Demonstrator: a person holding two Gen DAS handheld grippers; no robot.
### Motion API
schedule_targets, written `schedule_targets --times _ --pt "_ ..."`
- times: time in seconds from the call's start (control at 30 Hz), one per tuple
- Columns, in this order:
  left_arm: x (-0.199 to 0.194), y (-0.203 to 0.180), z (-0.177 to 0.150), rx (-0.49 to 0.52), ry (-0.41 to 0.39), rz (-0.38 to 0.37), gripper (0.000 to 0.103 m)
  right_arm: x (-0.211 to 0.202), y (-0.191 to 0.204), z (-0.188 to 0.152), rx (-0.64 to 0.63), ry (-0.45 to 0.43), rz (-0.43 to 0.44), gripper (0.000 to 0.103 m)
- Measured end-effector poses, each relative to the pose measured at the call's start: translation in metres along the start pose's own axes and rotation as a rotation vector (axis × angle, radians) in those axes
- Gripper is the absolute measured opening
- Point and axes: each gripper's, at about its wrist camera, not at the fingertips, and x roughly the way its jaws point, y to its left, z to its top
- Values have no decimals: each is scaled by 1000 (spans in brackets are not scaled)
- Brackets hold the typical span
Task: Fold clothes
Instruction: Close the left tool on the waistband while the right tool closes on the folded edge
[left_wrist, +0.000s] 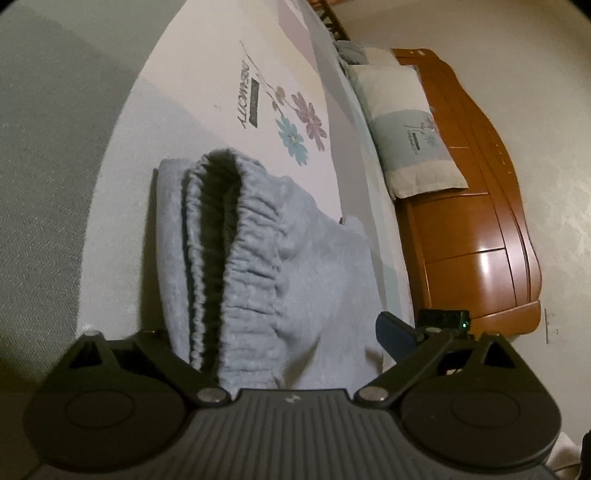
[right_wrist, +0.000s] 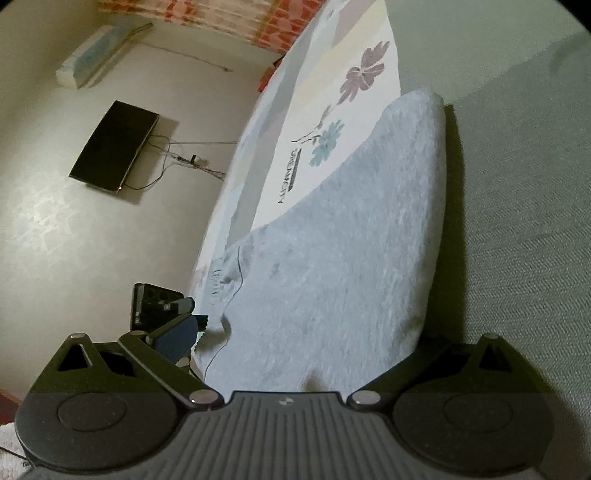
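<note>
Now, in the left wrist view, pale floor fills the left of the frame, and the bed sheet (left_wrist: 207, 110) runs up the centre with printed flowers (left_wrist: 301, 125) and lettering. Grey pants (left_wrist: 258, 258) lie on the sheet at centre and lower centre, folded, the elastic waistband (left_wrist: 255, 236) gaping open toward the camera. The left gripper (left_wrist: 280, 354) has its fingers spread wide: the left finger is hidden by the cloth, the blue pad of the right finger (left_wrist: 397, 338) shows at lower right, and the fabric sits between them. Nothing is pinched. At the upper right a pillow (left_wrist: 410, 133) leans against a wooden headboard (left_wrist: 476, 206).

In the right wrist view, the upper left shows a wall with an air conditioner (right_wrist: 99, 51) and a dark flat screen (right_wrist: 114, 146) with cables trailing from it. A curtain (right_wrist: 207, 18) hangs at the top. A small black device (right_wrist: 153, 304) sits at lower left, just beside the blue pad of the left finger (right_wrist: 177, 334). The right gripper (right_wrist: 295, 354) is likewise spread wide, with the pants (right_wrist: 351, 258) bulging up between the fingers at centre; the right finger is out of sight behind the cloth. The sheet (right_wrist: 332, 74) with its flowers (right_wrist: 364, 70) curves along the upper centre, and floor fills the right of the frame.
</note>
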Motion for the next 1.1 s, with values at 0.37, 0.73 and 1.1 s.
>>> schedule_targets --times 0.37,0.73,1.1 --pt "7 -9 10 2 0 47 97 12 7 8 17 9 -56 103" --pt "3 -25 4 4 -31 63 99 3 9 7 80 -27 51 103" --pt "6 -23 5 -10 -27 82 99 21 19 7 20 48 -55 103"
